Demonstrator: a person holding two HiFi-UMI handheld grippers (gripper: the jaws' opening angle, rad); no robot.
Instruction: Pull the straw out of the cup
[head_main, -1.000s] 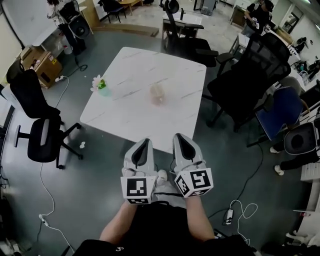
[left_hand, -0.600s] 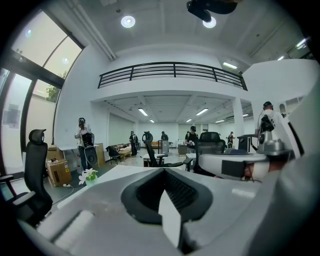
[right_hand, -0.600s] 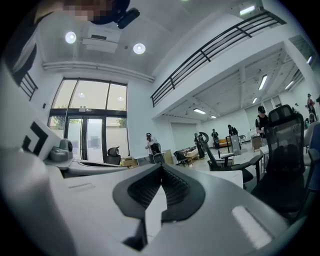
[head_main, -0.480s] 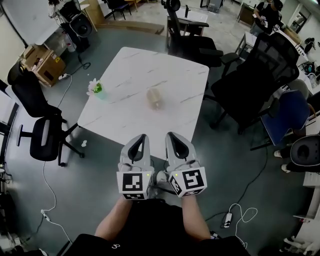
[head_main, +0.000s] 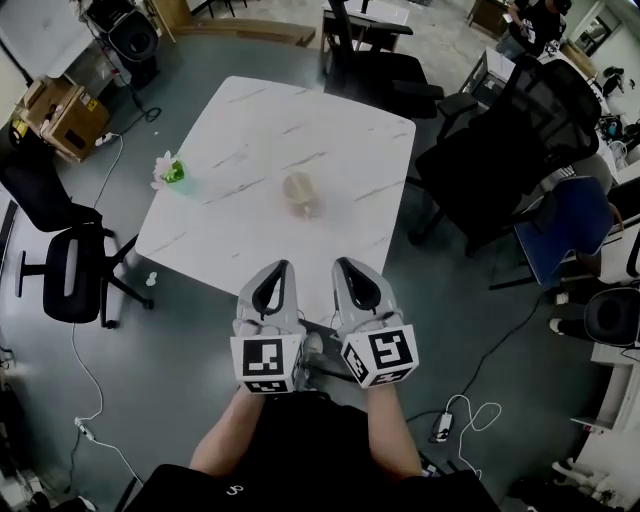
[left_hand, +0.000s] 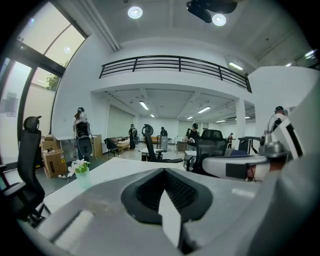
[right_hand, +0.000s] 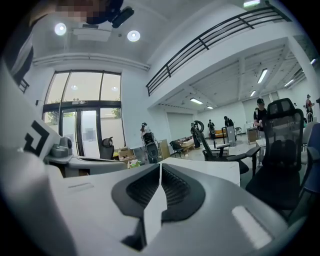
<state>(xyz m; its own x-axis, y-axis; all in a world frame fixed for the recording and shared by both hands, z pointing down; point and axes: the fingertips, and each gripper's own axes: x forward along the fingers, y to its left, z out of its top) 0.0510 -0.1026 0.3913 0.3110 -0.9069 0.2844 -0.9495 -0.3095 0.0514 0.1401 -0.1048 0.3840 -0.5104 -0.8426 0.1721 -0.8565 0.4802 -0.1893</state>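
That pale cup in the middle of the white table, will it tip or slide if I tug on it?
The cup looks pale and translucent, probably thin plastic, so likely light. On the smooth table it may slide. Nothing stands against it, so a sideways tug could tip it; its contents are too blurred to judge.

Blurred cup (head_main: 302, 193), straw indiscernible

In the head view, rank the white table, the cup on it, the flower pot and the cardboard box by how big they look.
1. The white table, by far the largest.
2. The cardboard box on the floor.
3. The cup and the flower pot look about alike, too close to rank.
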